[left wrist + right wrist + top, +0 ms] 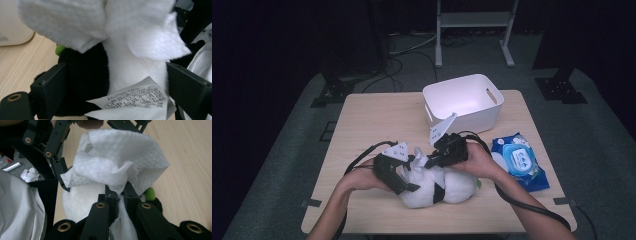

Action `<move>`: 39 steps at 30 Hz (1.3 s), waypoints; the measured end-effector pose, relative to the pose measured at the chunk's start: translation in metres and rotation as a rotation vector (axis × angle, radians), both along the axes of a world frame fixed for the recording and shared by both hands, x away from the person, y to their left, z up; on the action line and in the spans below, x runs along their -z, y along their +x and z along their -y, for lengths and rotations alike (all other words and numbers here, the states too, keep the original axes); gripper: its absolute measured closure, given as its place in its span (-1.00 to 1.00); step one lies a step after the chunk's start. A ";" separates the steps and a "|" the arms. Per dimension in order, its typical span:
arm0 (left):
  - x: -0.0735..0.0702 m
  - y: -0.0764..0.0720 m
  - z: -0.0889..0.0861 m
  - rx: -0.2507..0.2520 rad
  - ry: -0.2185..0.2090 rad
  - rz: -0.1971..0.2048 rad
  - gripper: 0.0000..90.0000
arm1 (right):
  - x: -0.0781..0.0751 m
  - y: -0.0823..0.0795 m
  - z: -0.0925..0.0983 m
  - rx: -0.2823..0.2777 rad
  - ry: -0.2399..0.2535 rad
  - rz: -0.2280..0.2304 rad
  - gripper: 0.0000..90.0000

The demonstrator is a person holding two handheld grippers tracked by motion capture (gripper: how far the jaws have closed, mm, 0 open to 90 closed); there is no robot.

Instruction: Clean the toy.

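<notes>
A white and black plush toy lies near the table's front edge. My left gripper clasps its left end. In the left gripper view the jaws press both sides of the toy, just above its printed paper tag. My right gripper hovers over the toy's top, shut on a crumpled white wipe. The wipe bunches out from between the right gripper jaws and drapes on the toy. From the left gripper view the wipe hangs over the plush. The left gripper shows behind the wipe.
A white plastic bin stands at the back of the wooden table. A blue pack of wet wipes lies to the right of the hands. A small green part sticks out of the toy.
</notes>
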State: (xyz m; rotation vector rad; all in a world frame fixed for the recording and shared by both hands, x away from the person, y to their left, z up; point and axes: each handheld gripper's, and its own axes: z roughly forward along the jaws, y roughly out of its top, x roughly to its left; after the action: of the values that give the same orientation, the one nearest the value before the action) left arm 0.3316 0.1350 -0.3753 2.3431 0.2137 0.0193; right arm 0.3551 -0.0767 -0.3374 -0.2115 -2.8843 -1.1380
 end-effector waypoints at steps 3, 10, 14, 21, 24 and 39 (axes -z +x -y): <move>0.000 -0.001 0.000 0.003 0.004 0.005 -0.82 | 0.001 0.003 0.006 0.014 -0.003 -0.002 0.88; -0.001 -0.002 0.000 0.003 0.005 0.006 -0.82 | 0.010 0.008 0.030 0.077 -0.066 -0.008 0.87; -0.002 -0.001 0.000 0.010 0.011 0.006 -0.82 | 0.015 0.010 0.046 0.106 -0.054 -0.025 0.87; -0.004 -0.002 0.001 0.012 0.022 0.003 -0.82 | 0.013 0.007 0.067 0.136 -0.015 -0.033 0.86; -0.004 -0.002 0.001 0.009 0.022 0.001 -0.82 | 0.013 0.007 0.076 0.150 -0.009 -0.032 0.86; -0.019 0.005 0.007 -0.005 -0.026 -0.050 -0.84 | 0.023 -0.007 0.083 0.132 0.015 -0.050 0.87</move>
State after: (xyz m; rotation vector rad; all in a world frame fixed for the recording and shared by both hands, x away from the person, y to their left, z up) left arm 0.3365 0.1282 -0.3558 2.3186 0.2433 -0.0393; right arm 0.3483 -0.1596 -0.3600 -0.4297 -2.8539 -1.1558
